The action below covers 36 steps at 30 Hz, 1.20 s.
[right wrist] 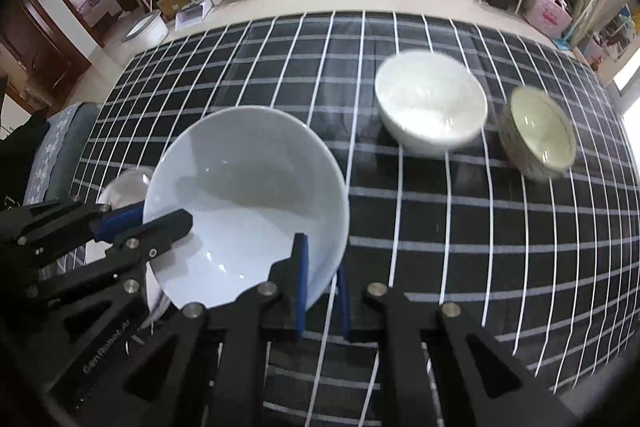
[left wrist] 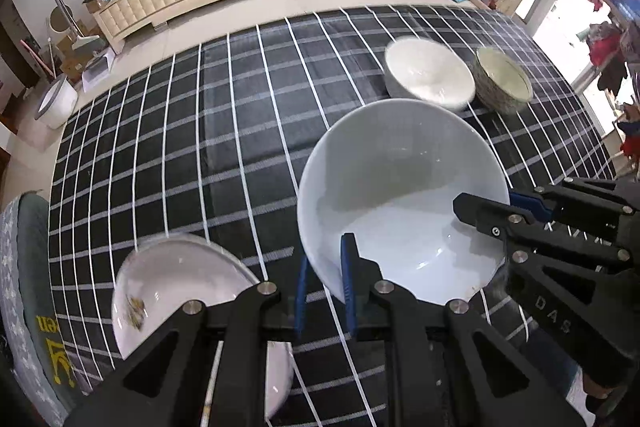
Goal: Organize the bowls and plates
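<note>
A desk [left wrist: 168, 131] covered by a black cloth with white grid lines is seen in both wrist views. Toward its far right side, a smaller white bowl [left wrist: 430, 73] and a patterned bowl with a pale inside [left wrist: 504, 81] are set just beside each other, upright, mouths up; both are blurred. At the near left edge, a white plate with a small brown print [left wrist: 168, 287] is partly hidden behind the left gripper's frame.

A large white bowl [left wrist: 400, 195] is held above the cloth, near the front of the desk, its mouth tilted toward the cameras. Being round, it shows no long axis.

Its rim is pinched on two opposite sides: by the left gripper [left wrist: 326, 291] at the bowl's left edge and by the right gripper [right wrist: 322, 291] at its right edge. On each, one blue-padded finger lies inside the wall and one outside. Both grippers are pointed steeply downward.
</note>
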Each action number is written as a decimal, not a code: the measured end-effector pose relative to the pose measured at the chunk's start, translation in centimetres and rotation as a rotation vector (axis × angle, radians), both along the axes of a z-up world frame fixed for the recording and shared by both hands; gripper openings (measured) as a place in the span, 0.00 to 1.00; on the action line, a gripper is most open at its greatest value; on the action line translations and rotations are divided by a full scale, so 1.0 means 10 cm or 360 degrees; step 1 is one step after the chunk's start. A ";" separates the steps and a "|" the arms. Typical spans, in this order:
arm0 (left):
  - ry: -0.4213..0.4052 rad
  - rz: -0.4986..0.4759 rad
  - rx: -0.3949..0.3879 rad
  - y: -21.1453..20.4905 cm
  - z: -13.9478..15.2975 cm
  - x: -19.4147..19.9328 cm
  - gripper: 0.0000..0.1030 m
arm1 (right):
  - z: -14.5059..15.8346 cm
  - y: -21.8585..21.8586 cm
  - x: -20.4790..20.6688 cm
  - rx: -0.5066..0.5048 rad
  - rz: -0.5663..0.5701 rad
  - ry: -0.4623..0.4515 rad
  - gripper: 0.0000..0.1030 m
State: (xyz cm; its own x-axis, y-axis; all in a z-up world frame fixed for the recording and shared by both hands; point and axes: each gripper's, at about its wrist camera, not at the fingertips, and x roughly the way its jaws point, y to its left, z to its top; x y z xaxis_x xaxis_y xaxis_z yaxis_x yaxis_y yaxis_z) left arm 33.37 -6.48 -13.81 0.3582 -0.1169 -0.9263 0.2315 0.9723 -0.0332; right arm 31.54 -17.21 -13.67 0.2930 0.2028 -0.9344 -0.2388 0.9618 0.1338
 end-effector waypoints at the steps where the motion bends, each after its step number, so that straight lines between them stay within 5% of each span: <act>1: 0.0005 0.0001 0.0004 -0.03 -0.02 -0.06 0.14 | -0.04 -0.02 -0.07 -0.0002 -0.0002 0.0016 0.16; 12: 0.0087 0.0006 -0.0007 -0.08 -0.42 -0.62 0.14 | -0.36 -0.07 -0.54 -0.0027 0.0018 0.0126 0.16; 24: 0.0151 0.0019 -0.0044 -0.11 -0.71 -0.63 0.13 | -0.62 -0.07 -0.61 -0.0040 0.0010 0.0168 0.16; 36: 0.0101 -0.0005 0.0027 -0.16 -0.69 -0.66 0.19 | -0.63 -0.12 -0.60 -0.0014 -0.0012 0.0195 0.16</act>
